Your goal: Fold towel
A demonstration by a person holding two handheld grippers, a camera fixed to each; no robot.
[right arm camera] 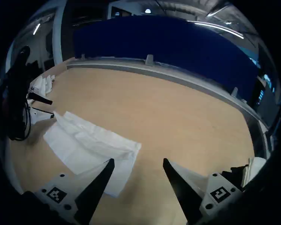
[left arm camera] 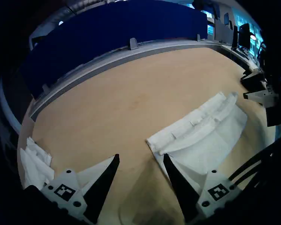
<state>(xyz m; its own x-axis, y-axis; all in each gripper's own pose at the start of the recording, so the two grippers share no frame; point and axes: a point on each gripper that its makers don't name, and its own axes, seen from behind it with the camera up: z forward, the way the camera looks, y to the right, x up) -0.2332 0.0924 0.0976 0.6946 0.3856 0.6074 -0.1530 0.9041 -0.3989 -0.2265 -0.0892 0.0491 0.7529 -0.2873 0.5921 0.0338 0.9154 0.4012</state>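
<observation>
Pale wooden table [left arm camera: 114,101], one white towel [left arm camera: 204,131] partly folded, left gripper [left arm camera: 141,155], right gripper [right arm camera: 138,160], both pairs of jaws apart.

White towel [left arm camera: 202,133] lies on the light wooden tabletop [left arm camera: 133,101], partly folded into a long strip. One long edge is bunched into a thick, wrinkled ridge. The other side lies flat, thin and smooth.

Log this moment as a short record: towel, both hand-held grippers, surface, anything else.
surface: light wooden tabletop
towel: white cloth towel, partly folded, lying on the tabletop
left hand-held gripper: open, holding nothing, at the towel's edge
right hand-held gripper: open, holding nothing, beside the towel
other: pile of white cloths; dark blue partition panel
</observation>
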